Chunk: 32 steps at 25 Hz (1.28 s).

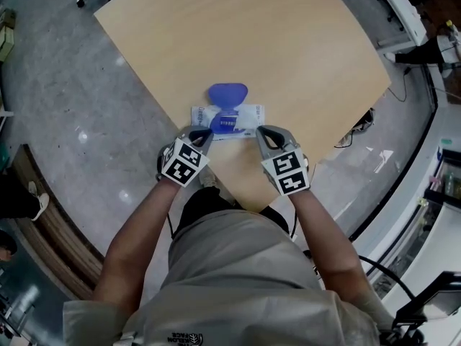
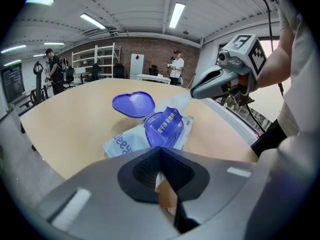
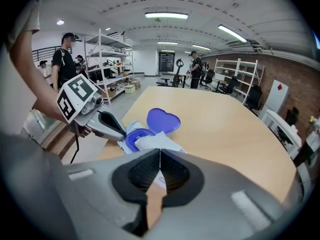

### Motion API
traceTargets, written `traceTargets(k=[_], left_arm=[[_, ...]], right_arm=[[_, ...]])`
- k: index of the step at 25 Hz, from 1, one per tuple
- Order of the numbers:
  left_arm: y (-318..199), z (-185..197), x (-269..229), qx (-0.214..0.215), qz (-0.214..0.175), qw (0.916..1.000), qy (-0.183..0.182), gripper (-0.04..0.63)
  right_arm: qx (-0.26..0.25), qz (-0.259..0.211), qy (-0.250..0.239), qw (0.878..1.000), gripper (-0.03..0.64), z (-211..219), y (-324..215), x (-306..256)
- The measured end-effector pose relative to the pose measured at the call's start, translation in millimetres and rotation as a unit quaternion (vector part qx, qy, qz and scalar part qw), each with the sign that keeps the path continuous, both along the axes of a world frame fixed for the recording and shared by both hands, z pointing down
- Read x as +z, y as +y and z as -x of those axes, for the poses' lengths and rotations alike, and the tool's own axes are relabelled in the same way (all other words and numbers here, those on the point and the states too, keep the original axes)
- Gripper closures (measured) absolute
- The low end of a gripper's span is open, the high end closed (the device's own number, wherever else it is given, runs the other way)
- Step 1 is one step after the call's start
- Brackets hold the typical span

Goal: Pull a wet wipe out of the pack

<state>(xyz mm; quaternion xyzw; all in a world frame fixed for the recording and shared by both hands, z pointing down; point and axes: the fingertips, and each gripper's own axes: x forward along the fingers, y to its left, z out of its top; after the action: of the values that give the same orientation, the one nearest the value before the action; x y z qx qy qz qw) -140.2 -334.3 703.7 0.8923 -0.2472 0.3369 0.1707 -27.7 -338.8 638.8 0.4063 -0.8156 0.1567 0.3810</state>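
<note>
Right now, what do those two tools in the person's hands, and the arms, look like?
Both the left gripper and right gripper are grey, with black ribbed pads and a cube of black-and-white square markers. The person wears a light short-sleeved shirt.

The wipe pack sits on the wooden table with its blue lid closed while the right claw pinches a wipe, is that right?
No. The blue lid is flipped open, not closed; the head view shows it folded back from the wipe pack on the wooden table. The right claw does pinch a wipe.
</note>
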Motion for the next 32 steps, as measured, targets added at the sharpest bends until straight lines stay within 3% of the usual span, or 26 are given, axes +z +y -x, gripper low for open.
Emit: traceTargets(k=[16, 22, 32], left_arm=[[-4, -5, 13, -0.014, -0.006, 0.9998, -0.013, 0.589], [2, 1, -15, -0.027, -0.015, 0.9994, -0.016, 0.589], [12, 14, -35, -0.072, -0.044, 0.9961, -0.024, 0.589]], right_arm=[[0.034, -0.041, -0.017, 0.998, 0.612, -39, 4, -36], [0.035, -0.063, -0.029, 0.997, 0.612, -42, 16, -80], [0.02, -0.092, -0.037, 0.995, 0.612, -56, 41, -107]])
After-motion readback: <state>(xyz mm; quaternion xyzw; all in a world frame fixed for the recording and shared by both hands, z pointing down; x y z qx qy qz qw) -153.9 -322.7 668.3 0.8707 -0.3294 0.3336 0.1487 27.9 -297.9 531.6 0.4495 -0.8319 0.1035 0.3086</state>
